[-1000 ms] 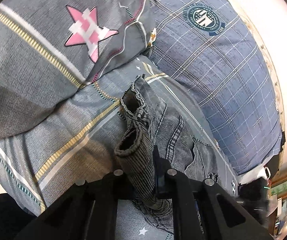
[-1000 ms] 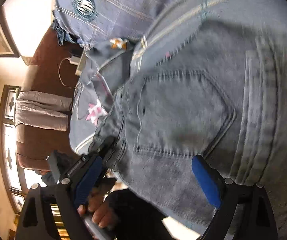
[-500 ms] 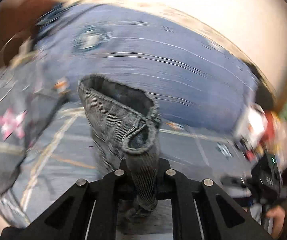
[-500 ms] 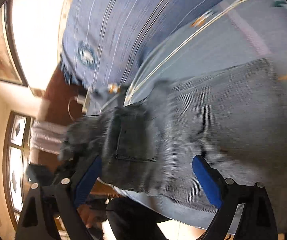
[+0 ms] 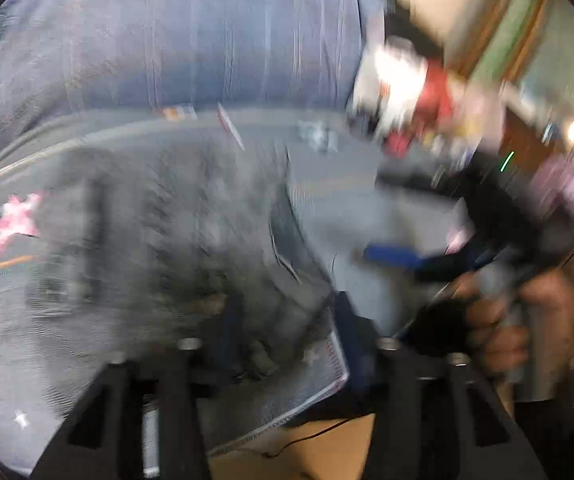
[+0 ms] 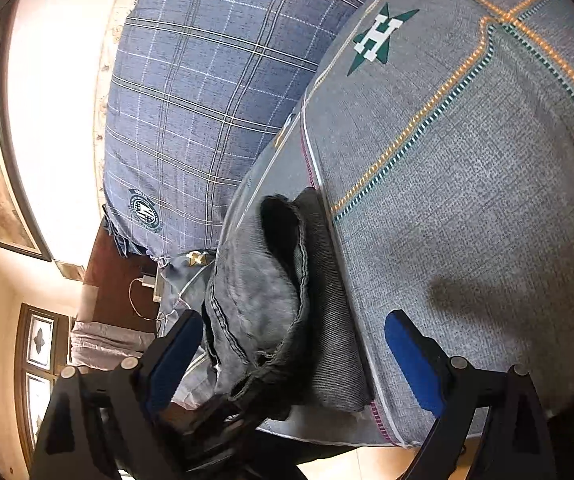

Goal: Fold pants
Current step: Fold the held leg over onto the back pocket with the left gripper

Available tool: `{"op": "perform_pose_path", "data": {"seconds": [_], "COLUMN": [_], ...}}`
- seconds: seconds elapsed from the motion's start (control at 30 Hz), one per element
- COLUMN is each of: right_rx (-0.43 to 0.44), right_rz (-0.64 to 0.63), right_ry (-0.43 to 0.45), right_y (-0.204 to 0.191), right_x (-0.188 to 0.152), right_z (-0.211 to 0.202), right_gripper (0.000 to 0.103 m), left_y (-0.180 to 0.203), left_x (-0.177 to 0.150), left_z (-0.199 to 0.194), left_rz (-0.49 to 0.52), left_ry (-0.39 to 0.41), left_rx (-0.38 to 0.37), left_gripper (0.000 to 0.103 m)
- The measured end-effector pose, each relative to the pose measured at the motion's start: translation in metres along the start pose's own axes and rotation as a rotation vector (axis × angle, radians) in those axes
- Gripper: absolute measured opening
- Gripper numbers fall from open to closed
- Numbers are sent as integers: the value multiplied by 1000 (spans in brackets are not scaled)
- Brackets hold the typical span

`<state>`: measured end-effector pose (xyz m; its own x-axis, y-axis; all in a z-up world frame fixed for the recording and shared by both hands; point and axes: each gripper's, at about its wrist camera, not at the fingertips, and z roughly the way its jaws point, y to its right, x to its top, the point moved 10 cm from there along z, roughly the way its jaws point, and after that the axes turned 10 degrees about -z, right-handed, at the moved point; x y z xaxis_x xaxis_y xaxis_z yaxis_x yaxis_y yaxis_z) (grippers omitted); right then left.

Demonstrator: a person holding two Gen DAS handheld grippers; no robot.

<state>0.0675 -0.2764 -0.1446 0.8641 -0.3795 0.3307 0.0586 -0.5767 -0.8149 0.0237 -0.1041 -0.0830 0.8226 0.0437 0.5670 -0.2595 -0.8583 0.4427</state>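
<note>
The grey denim pants (image 6: pixel 283 304) lie bunched in a folded heap near the front edge of the bed. In the blurred left wrist view the pants (image 5: pixel 175 240) spread in front of my left gripper (image 5: pixel 287 320), whose fingers stand apart with denim between them. My right gripper (image 6: pixel 295 344) is open, its blue pads on either side of the heap without pinching it. It also shows at the right of the left wrist view (image 5: pixel 399 258), held by a hand.
The bed has a grey patterned cover (image 6: pixel 467 184) with orange and green stripes and star motifs. A blue plaid pillow (image 6: pixel 207 100) lies at the head. The bed's front edge (image 6: pixel 367 436) is close, with bare floor below. Cluttered furniture stands beyond the bed (image 5: pixel 407 92).
My left gripper, shut on a pant-leg hem earlier, has swung right and opened. The pants went from spread out to a bunched heap. My right gripper pulled back, staying open.
</note>
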Motion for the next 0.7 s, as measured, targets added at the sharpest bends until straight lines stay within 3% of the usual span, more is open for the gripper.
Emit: {"op": "perform_pose_path", "data": {"seconds": [0.03, 0.1, 0.13, 0.23, 0.33, 0.4, 0.43, 0.47, 0.5, 0.57, 0.7], "right_rx": [10, 46, 70, 161, 251, 198, 140, 15, -45, 21, 0], "right_rz": [-3, -20, -49, -112, -128, -103, -94, -82, -23, 27, -65], "right_ry": [1, -2, -14, -74, -168, -207, -229, -248, -249, -188, -147], "right_y": [-6, -25, -43, -90, -121, -106, -86, -55, -30, -34, -56], "right_x": [0, -4, -8, -29, -60, -75, -82, -87, -90, -84, -73], "right_z": [1, 1, 3, 17, 41, 61, 71, 83, 87, 76, 58], "right_gripper": [94, 94, 94, 94, 94, 94, 94, 91, 90, 91, 91], "left_y": [-7, -31, -56, -114, -136, -140, -142, -144, -146, -145, -132], "left_x": [10, 28, 35, 35, 22, 13, 4, -4, -13, -16, -13], "left_z": [-23, -55, -67, -68, -54, -37, -19, -10, -1, -1, -7], "left_rz": [-25, -80, -124, -248, -286, -282, -278, -269, -260, -255, -235], "left_ry": [60, 160, 206, 202, 165, 121, 62, 22, -7, 21, 66], "left_rx": [-10, 0, 47, 146, 183, 184, 198, 213, 246, 245, 220], "left_gripper": [67, 71, 73, 73, 73, 73, 73, 73, 73, 73, 73]}}
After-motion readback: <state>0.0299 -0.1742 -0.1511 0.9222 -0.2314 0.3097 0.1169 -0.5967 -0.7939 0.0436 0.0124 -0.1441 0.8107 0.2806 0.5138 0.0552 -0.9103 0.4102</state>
